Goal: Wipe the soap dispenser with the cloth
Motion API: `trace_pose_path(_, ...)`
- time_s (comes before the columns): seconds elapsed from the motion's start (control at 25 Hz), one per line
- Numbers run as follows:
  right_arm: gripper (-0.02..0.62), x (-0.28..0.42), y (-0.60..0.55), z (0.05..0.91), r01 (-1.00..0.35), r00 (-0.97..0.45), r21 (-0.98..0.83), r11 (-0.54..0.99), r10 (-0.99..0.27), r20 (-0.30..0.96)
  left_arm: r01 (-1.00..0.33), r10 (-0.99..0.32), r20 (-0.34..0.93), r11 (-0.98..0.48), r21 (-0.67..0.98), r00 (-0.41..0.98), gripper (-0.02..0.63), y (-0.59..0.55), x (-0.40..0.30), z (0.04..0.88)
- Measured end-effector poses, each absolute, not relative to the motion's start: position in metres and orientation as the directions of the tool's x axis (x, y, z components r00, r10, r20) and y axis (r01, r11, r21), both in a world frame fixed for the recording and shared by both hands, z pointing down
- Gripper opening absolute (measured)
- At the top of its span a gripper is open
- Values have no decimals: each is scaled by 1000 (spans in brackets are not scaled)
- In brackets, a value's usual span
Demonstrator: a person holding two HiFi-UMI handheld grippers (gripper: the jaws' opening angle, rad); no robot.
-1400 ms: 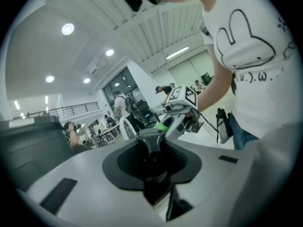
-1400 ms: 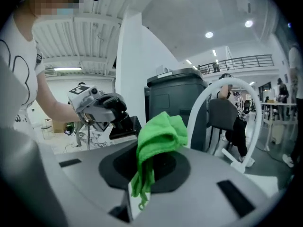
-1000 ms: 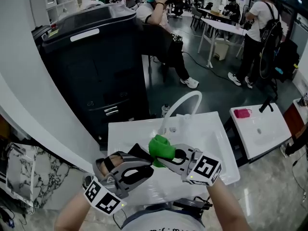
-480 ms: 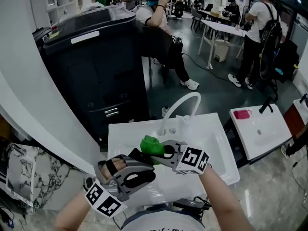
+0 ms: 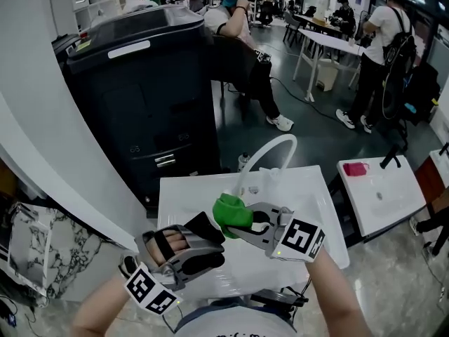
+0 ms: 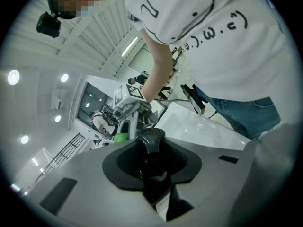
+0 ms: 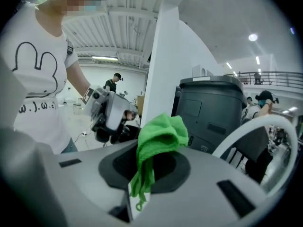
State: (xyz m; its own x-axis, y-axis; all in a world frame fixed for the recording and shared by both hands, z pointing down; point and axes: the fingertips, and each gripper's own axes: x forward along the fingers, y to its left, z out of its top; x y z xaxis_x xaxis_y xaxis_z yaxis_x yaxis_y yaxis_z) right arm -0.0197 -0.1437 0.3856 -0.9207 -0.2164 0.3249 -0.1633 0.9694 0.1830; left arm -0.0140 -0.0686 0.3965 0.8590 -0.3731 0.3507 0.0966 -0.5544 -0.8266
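Note:
In the head view my left gripper (image 5: 202, 236) is at the lower left over the white sink (image 5: 312, 192), shut on a black soap dispenser (image 5: 208, 224) that sticks out past its jaws. The left gripper view shows the dispenser's black pump head (image 6: 150, 142) held between the jaws. My right gripper (image 5: 243, 225) is just right of it, shut on a bunched green cloth (image 5: 231, 212). The cloth sits against the dispenser's top. In the right gripper view the cloth (image 7: 159, 135) hangs from the jaws, with the left gripper (image 7: 110, 114) close behind it.
A white curved faucet (image 5: 271, 150) rises at the back of the sink. A tall black cabinet (image 5: 140, 97) stands behind on the left. A second white basin (image 5: 384, 195) with a pink item is at the right. Several people sit and stand farther back.
The right gripper with the cloth slid left along the dispenser, then back right. The left gripper rolled slightly while keeping its place.

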Motion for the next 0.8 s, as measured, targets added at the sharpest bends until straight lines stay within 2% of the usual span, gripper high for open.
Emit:
trace_pose_path(0.16, 46, -28, -132, 372, -125, -925, 213, 969, -191, 327, 135, -362, 360, -520, -844, 860, 106, -66, -10, 398)
trace_pose_path(0.48, 45, -43, -157, 388, -129, -891, 256, 958, -225, 394, 191, -351, 389, -483, -854, 852, 106, -63, -1, 405)
trace_pose_path(0.8, 44, -55, -195, 422, -193, -839, 185, 964, -260, 478, 231, -334, 416, -473, -850, 846, 106, -60, 0, 412)
